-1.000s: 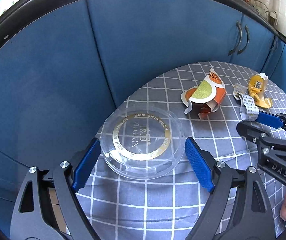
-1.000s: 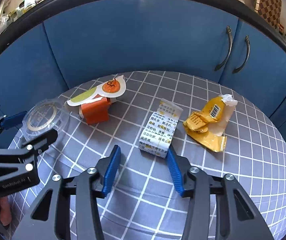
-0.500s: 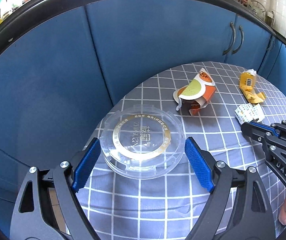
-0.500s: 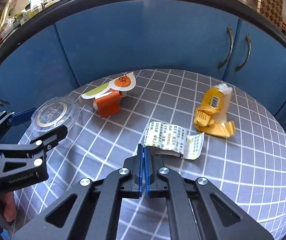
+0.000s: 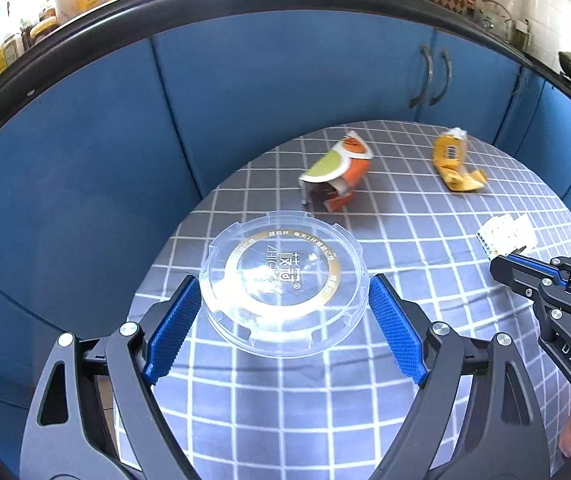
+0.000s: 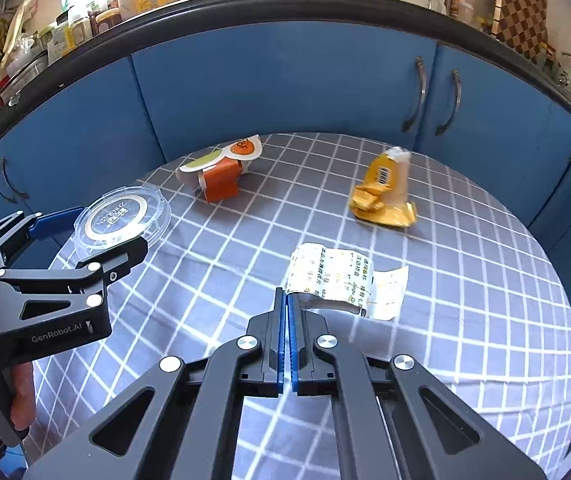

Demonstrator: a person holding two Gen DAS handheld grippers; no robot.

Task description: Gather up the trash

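A clear plastic lid point(image 5: 283, 286) is gripped by the left tool point(image 5: 281, 320), while a white printed wrapper point(image 6: 343, 280) is pinched by the right tool point(image 6: 287, 300).

A grey checked cloth point(image 6: 465, 240) covers the round worktop; behind the worktop stand blue cabinet doors point(image 6: 285, 92) with curved metal handles point(image 6: 417, 96).

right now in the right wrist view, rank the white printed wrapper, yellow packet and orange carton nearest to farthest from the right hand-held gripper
1. White printed wrapper: pinched at its corner in the shut right hand-held gripper.
2. Yellow packet: beyond it, to the right.
3. Orange carton: far left, near the table's back edge; only slightly farther than the packet.
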